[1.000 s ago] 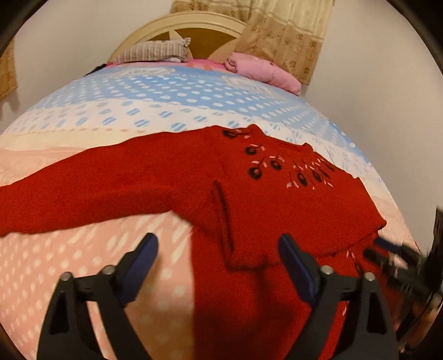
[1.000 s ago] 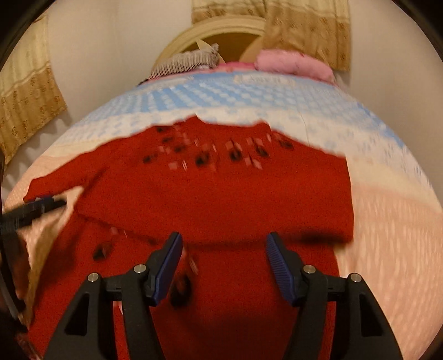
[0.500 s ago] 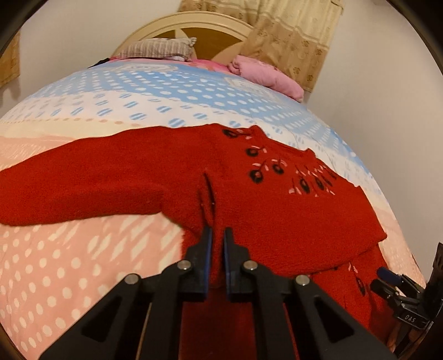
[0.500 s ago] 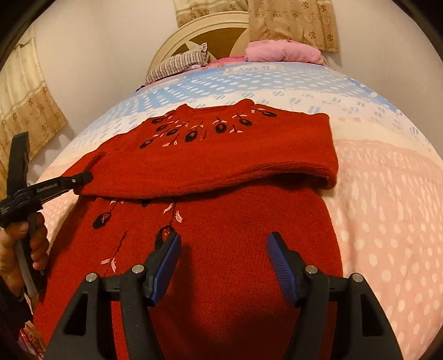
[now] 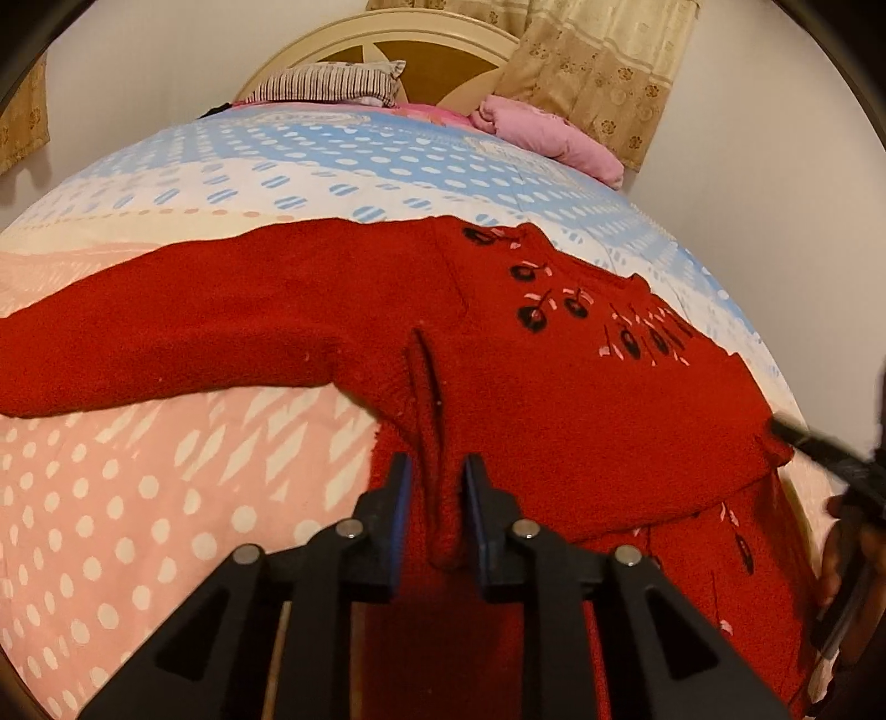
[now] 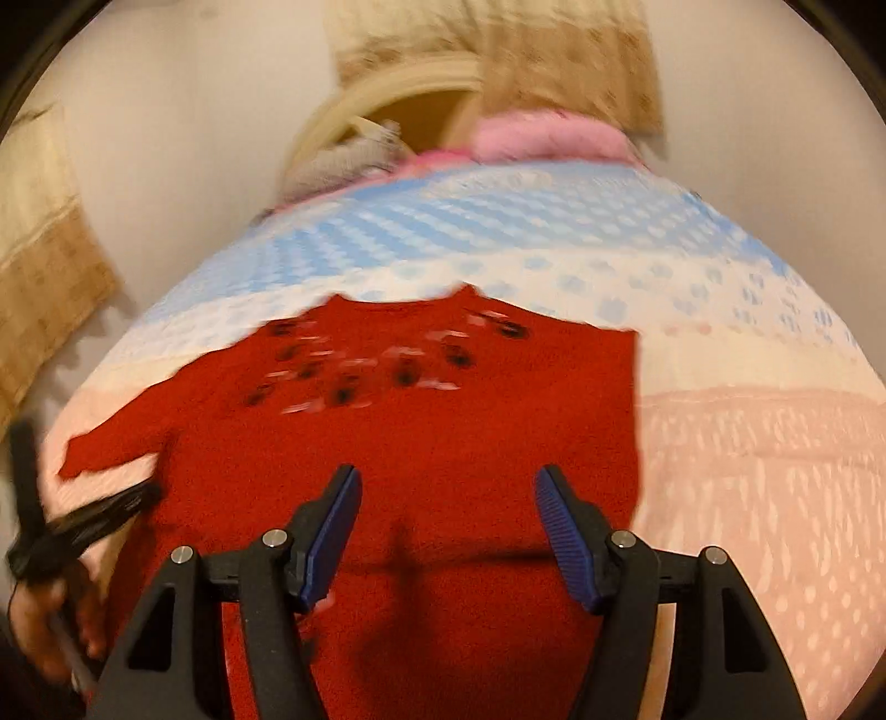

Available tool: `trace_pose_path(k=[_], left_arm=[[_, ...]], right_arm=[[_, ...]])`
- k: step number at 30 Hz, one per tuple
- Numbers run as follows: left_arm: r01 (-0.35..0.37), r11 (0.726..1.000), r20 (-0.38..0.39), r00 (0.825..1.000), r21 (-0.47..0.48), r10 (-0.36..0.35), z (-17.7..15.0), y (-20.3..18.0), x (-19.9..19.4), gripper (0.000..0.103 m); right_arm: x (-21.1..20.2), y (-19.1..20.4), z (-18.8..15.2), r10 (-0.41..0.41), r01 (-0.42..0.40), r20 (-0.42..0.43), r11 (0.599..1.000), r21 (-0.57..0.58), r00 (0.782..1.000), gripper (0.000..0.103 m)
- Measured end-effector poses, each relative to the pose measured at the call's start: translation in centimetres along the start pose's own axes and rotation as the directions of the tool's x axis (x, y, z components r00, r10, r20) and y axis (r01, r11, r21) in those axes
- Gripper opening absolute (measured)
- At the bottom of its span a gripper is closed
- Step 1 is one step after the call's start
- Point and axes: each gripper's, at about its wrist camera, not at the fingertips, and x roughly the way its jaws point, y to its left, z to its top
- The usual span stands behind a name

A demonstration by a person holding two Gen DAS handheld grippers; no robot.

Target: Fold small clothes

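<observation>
A red knitted sweater (image 5: 554,387) with black and pink flower stitching lies on the bed, its lower part folded up over the chest. One sleeve (image 5: 166,332) stretches out flat to the left. My left gripper (image 5: 436,498) sits low at the fold near that sleeve's armpit. Its jaws are opening, and a raised ridge of red knit still stands between them. In the right wrist view, which is blurred by motion, my right gripper (image 6: 446,526) hovers open over the folded sweater (image 6: 443,432) with nothing between its fingers. The left gripper (image 6: 83,520) shows at the left edge.
The bed sheet (image 5: 138,498) is pink, white and blue with dots. At the head of the bed lie a striped pillow (image 5: 332,83) and a pink pillow (image 5: 548,138), before a rounded headboard (image 5: 421,50). Curtains (image 5: 603,66) and a wall stand to the right.
My left gripper went from wide open to pinched on a sweater fold, and its jaws have now parted a little. My right gripper has swung sideways over the sweater, blurring its view.
</observation>
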Motion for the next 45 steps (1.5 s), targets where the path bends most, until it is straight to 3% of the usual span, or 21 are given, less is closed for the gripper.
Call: trace_pose_path(k=[1,2,3,6,9,12,14,15,16,18,23,26,29,31,35,40,44,45], left_arm=[[0.003,1.0,0.0,1.0,-0.005,-0.003,0.0,0.1,0.0,0.023],[0.009,1.0,0.001,1.0,-0.012,-0.009,0.0,0.3,0.0,0.023],[0.012,1.0,0.001,1.0,-0.015,-0.012,-0.1,0.3,0.0,0.023],[0.026,0.999,0.004,1.0,-0.029,-0.026,-0.1,0.6,0.0,0.024],[0.026,0.999,0.005,1.0,-0.028,-0.026,-0.1,0.6,0.0,0.024],[0.032,0.999,0.009,0.999,-0.027,-0.031,-0.2,0.7,-0.2,0.03],[0.045,0.998,0.017,0.999,-0.035,-0.045,-0.4,0.9,-0.8,0.036],[0.045,0.998,0.023,0.999,-0.039,-0.044,-0.5,1.0,-1.2,0.045],[0.02,0.999,0.027,0.999,-0.045,-0.019,-0.8,1.2,-1.8,0.069],[-0.024,0.997,0.07,0.997,-0.07,0.029,-1.4,2.4,-3.4,0.089],[-0.101,0.994,0.096,0.99,-0.029,0.104,-1.6,4.5,-5.3,0.089],[-0.156,0.988,0.109,0.982,-0.021,0.158,-1.0,6.2,-6.2,0.089],[-0.25,0.968,0.175,0.952,-0.032,0.252,-0.7,8.4,-7.4,0.089],[-0.285,0.958,0.187,0.939,-0.042,0.287,-0.6,9.6,-7.8,0.089],[-0.332,0.937,0.146,0.927,-0.111,0.346,-0.7,12.9,-7.9,0.089],[-0.334,0.91,0.055,0.932,-0.246,0.357,-0.5,17.3,-8.1,0.089],[-0.338,0.862,0.031,0.926,-0.377,0.376,-0.5,21.2,-9.5,0.089],[-0.314,0.85,0.036,0.931,-0.423,0.362,-0.3,22.4,-10.1,0.089]], right_arm=[[2.0,-0.7,-0.4,-0.021,0.022,-0.099,1.0,0.004,0.995,0.066],[2.6,-0.9,-0.9,-0.04,0.038,-0.115,0.999,-0.019,0.993,0.067],[2.2,-0.6,-1.2,-0.056,0.051,-0.075,0.997,-0.06,0.996,0.067],[0.6,0.8,-1.4,-0.094,0.085,-0.093,0.992,-0.096,0.991,0.067],[-1.0,2.1,-0.7,-0.027,0.023,-0.047,0.996,-0.084,0.999,0.067],[-0.2,4.3,0.0,-0.044,0.039,-0.034,0.99,-0.137,0.998,0.067],[2.7,5.0,-0.7,-0.051,0.032,-0.136,0.99,-0.138,0.989,0.068],[3.7,5.5,-1.3,-0.074,0.048,-0.167,0.987,-0.152,0.983,0.069],[3.2,6.3,-1.7,-0.108,0.086,-0.106,0.978,-0.187,0.988,0.07],[2.6,7.3,-2.1,-0.117,0.094,-0.104,0.974,-0.207,0.988,0.07],[1.8,10.6,-1.2,-0.014,0.0,-0.053,0.968,-0.25,0.998,0.07],[3.1,14.0,-1.1,0.037,-0.055,-0.068,0.956,-0.287,0.997,0.07],[5.3,16.9,-2.0,0.09,-0.124,-0.123,0.944,-0.305,0.988,0.07],[5.4,18.7,-3.0,0.091,-0.119,-0.095,0.931,-0.346,0.991,0.07],[5.3,19.1,-3.9,0.112,-0.134,-0.084,0.928,-0.349,0.99,0.07],[5.4,18.2,-4.1,0.148,-0.163,-0.071,0.934,-0.317,0.986,0.07],[5.0,19.0,-4.7,0.099,-0.109,-0.048,0.927,-0.357,0.994,0.071],[4.9,19.1,-4.8,0.093,-0.102,-0.043,0.927,-0.361,0.995,0.071]])
